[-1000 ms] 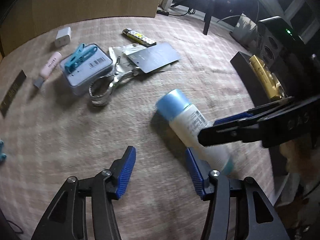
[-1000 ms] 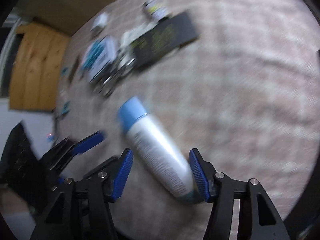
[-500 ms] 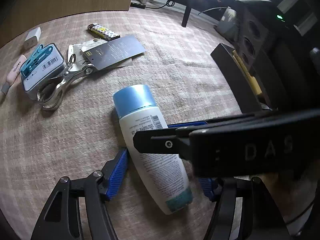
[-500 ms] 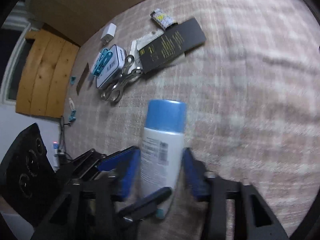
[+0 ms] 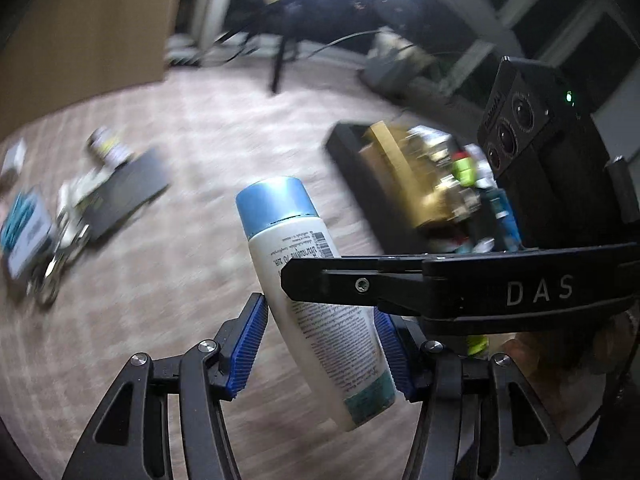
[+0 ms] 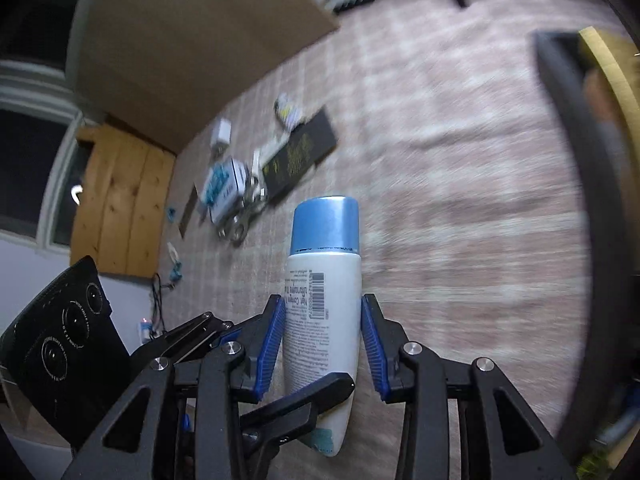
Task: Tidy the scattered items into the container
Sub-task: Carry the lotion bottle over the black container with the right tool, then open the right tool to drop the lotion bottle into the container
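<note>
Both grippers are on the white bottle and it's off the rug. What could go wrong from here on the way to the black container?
1. Both the right gripper and the left gripper, still closing, hold the bottle: uneven hand motion could twist it loose.
2. The container already looks crowded, so the bottle may catch or perch on items.

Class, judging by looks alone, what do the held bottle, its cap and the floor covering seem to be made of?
Bottle: probably plastic, smooth white with printed text and a soft sheen. Cap: likely plastic, satin metallic-blue finish. Floor covering: seemingly woven textile carpet, matte, with a faint check pattern.
</note>
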Demonstrator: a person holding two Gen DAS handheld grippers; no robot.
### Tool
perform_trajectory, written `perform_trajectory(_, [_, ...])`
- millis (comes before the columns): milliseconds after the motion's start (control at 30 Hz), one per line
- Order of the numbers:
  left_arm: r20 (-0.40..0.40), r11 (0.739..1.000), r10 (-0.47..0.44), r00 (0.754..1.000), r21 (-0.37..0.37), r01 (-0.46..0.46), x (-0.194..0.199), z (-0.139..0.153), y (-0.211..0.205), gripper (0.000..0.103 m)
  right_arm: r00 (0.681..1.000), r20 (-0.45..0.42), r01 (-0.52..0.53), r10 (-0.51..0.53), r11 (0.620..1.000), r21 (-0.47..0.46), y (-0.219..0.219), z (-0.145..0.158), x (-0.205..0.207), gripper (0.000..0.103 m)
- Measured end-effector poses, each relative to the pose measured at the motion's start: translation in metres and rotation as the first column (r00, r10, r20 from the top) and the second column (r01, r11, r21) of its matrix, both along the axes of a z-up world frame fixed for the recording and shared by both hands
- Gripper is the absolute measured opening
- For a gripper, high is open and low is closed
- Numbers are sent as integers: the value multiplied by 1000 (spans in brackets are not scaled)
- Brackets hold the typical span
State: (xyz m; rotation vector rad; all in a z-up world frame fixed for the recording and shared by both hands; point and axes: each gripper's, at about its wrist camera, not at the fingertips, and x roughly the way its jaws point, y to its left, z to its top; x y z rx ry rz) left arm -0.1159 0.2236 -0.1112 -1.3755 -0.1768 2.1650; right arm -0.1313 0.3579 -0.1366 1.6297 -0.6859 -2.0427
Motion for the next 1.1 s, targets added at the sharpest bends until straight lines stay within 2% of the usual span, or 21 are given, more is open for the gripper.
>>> perform_trajectory(233, [-80,987,-158,984,18,160,-17,42,101,59,986,-109,130,-124,990,55,93,60,13,35])
perform_trajectory(367, [-84,970,-236,968,33,239,-33,48,170,59,971,-121,215,-205,974,71,153,72,13,35])
perform_trajectory(567, [-84,954,-298,951,-2,299,-43,42,237,59,953,-115,294,-282,950,106,218,73,8,35])
perform_trajectory(800, [-74,951,-309,948,-40,307,-51,33,270,59,948,-111,313,-298,939,146,249,67,1,36])
perform_trajectory(867, [-71,952,-303,950,-58,299,-53,34,272,64,945,-116,324,-307,931,171,252,68,1,36])
perform_trajectory(900, [-80,952,-303,950,-64,298,-51,36,270,69,939,-130,339,-318,921,191,253,70,1,40])
perform_trajectory(933, [-100,952,-304,947,-70,298,-47,40,267,71,936,-141,346,-323,916,203,255,72,3,48])
perform_trajectory(1000, [-129,952,-301,945,-93,290,-46,45,262,72,924,-176,374,-340,899,226,258,79,6,58])
perform_trajectory(1100, [-159,956,-285,945,-115,269,-46,51,247,72,914,-205,390,-349,895,216,259,87,10,59])
